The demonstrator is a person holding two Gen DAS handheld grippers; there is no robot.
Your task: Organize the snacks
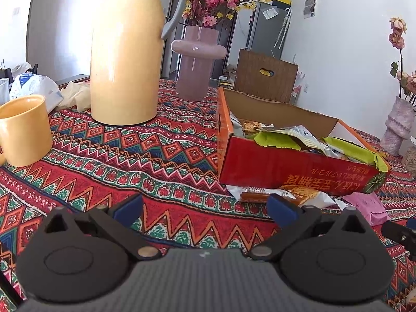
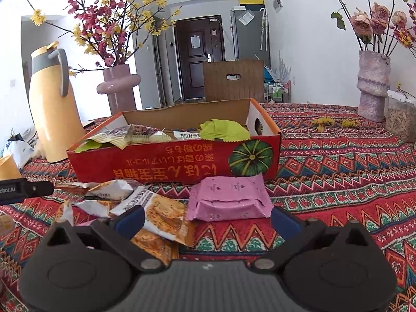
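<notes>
My red box (image 2: 166, 163) already holds several packets, yet the pink packet (image 2: 228, 200) and the orange ones (image 2: 161, 215) (torn-looking) lie outside on the table — my left gripper (image 1: 205, 208) and right gripper (image 2: 206, 217) both gape empty.

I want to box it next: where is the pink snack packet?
In the right wrist view the pink snack packet lies on the tablecloth, before the red box, right of the orange-and-white packet.

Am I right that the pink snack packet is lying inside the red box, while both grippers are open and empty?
Not quite: the pink snack packet lies on the tablecloth in front of the red box, as the right wrist view shows. The left gripper and right gripper are indeed open and empty.
</notes>
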